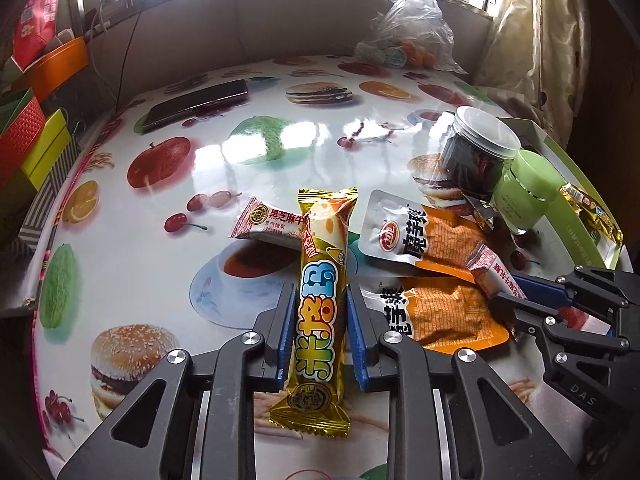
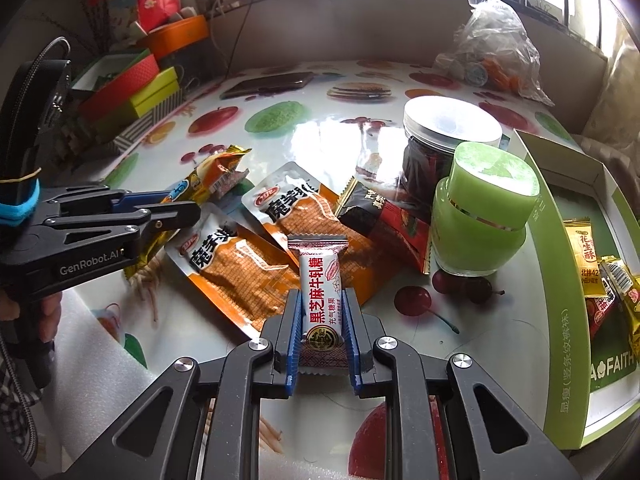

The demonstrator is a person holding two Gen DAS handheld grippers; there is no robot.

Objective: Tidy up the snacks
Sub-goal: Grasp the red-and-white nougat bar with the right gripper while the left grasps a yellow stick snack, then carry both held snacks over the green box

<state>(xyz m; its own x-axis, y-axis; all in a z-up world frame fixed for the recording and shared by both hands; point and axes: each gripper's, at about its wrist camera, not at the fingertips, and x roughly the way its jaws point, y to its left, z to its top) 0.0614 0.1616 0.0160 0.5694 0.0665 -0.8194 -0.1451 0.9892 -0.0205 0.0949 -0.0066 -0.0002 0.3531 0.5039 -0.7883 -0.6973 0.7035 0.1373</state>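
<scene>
Over fruit-print table [image 1: 248,152]: left gripper [image 1: 320,304] clamping gold snack bar [image 1: 318,300], right gripper [image 2: 322,320] pinching white nougat packet [image 2: 322,300], both likely heading for green box [image 2: 560,280].

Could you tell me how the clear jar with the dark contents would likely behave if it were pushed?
The clear jar stands upright, so it would probably slide on the glossy table. A high push might tip it against the green jar; on its side, it would likely roll.

Left tongs [image 1: 320,312] clamped on the gold rice-roll bar [image 1: 320,304], blue pads pressing both sides. White candy packet [image 1: 268,224] lies just behind it on the counter [image 1: 168,272]. Two orange konjac packs [image 1: 436,276] to the right, overlapping. Right tongs [image 1: 516,304] at the right edge holding a red-white packet [image 1: 496,276]. Dark jar [image 1: 476,156] and green jar [image 1: 524,188] beyond.
</scene>
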